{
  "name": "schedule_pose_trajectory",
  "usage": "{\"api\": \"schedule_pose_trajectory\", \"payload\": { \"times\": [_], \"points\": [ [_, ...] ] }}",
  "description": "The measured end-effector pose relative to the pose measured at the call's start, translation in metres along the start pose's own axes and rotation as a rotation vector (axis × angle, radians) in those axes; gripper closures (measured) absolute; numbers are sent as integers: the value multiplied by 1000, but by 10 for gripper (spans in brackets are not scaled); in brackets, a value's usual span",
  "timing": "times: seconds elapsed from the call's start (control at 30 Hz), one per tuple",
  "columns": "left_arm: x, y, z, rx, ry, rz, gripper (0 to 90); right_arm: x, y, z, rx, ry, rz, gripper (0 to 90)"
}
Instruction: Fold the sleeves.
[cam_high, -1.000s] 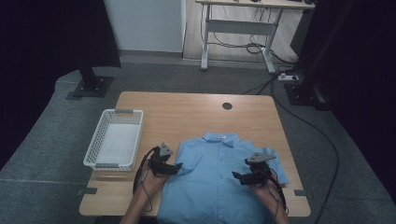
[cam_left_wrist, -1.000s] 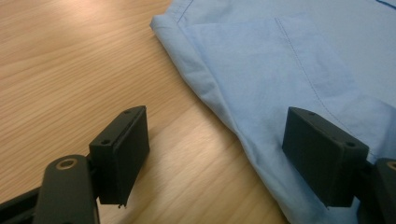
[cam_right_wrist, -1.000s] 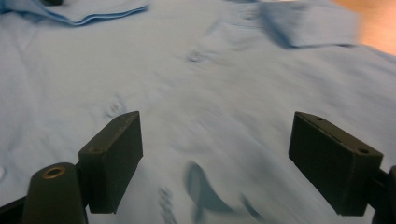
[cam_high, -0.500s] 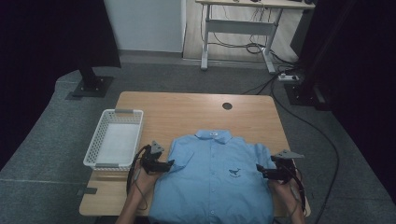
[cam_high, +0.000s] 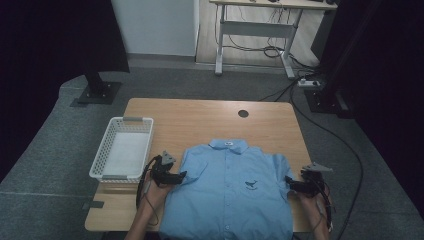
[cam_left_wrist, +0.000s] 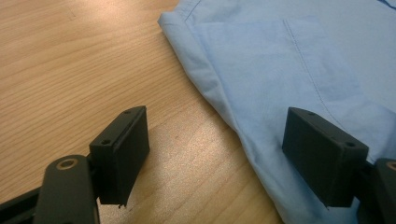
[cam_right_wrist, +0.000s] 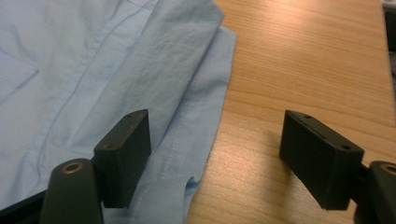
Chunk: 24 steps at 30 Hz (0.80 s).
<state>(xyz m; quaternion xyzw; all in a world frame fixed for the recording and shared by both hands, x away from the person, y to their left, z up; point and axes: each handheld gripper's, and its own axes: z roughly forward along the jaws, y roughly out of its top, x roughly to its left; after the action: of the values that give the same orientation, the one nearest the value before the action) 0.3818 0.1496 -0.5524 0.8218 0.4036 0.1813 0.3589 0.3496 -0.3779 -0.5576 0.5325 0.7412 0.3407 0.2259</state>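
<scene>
The light-blue cotton short-sleeved shirt (cam_high: 230, 192) lies flat on the wooden desk (cam_high: 210, 120) between our claws. Our left claw (cam_high: 179, 175) is spread at its sleeve edge; our right claw (cam_high: 289, 183), also spread and just been narrowing, straddles the opposite hem. Closing now, we might pinch one layer only or bunch the fabric.

Overhead forward-down; tool cameras close, shirt (cam_high: 227, 192) edges

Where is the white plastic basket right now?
In the high view, the white perforated plastic basket sits on the left part of the light wooden table, just left of the light blue short-sleeved shirt and beyond the left tool.
</scene>
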Motion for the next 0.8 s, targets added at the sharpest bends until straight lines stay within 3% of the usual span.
{"api": "schedule_pose_trajectory", "payload": {
  "times": [0.13,0.2,0.3,0.4,0.53,0.67,0.8],
  "points": [
    [0,0,0,0,1,1,225,4,0,-2,-8,20,-12,473],
    [0,0,0,0,2,-1,225,8,1,-4,-3,42,-9,643],
    [0,0,0,0,3,-1,225,10,2,-6,22,52,19,843],
    [0,0,0,0,3,-1,225,9,3,-7,36,64,53,871],
    [0,0,0,0,3,-1,226,12,5,-9,46,53,33,874],
    [0,0,0,0,2,0,225,20,16,-22,-13,64,7,873],
    [0,0,0,0,3,0,226,39,30,-32,-64,97,-46,873]
  ]
}}
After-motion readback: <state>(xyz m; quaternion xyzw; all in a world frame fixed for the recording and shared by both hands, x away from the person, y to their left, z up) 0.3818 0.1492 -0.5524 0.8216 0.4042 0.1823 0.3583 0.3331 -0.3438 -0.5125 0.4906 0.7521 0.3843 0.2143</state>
